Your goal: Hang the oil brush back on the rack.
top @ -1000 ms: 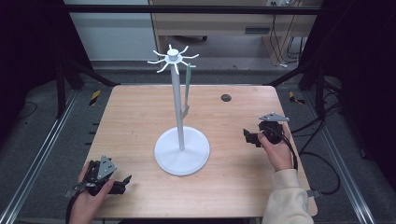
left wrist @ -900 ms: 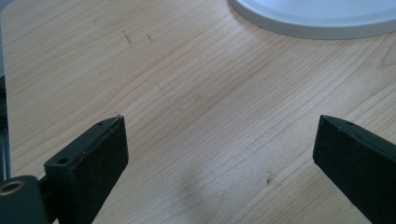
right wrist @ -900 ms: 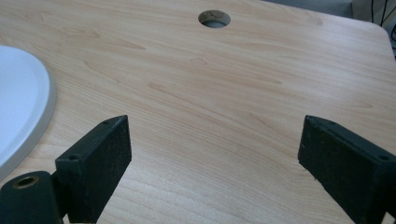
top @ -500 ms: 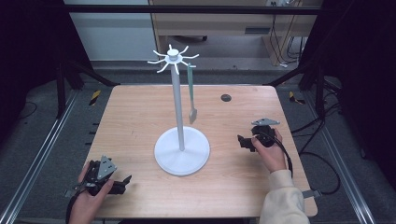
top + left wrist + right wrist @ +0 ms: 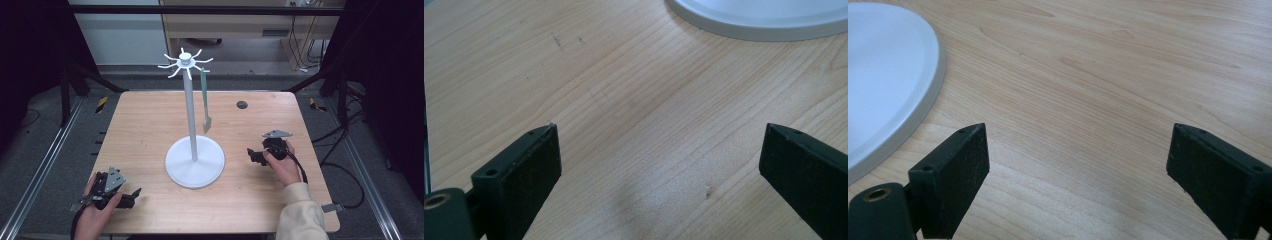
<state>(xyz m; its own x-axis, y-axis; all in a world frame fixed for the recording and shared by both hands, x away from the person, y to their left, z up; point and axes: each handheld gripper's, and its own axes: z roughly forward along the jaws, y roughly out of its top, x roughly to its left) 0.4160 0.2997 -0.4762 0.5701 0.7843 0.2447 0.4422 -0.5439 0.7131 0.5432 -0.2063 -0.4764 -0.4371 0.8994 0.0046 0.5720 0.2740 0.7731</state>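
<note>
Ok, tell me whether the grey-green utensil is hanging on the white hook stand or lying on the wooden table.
Hanging. The grey-green utensil dangles from an arm at the top of the white hook stand, its lower end free beside the pole.

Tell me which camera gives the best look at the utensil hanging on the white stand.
High view: the green utensil hangs full length from a hook. The gripper views catch just the stand's base rim.

- You work in a lab test cell: a bare wooden table (image 5: 150,130) framed by metal rails (image 5: 40,170).
- Black curtains (image 5: 30,60) and loose floor cables (image 5: 345,165) surround you.
</note>
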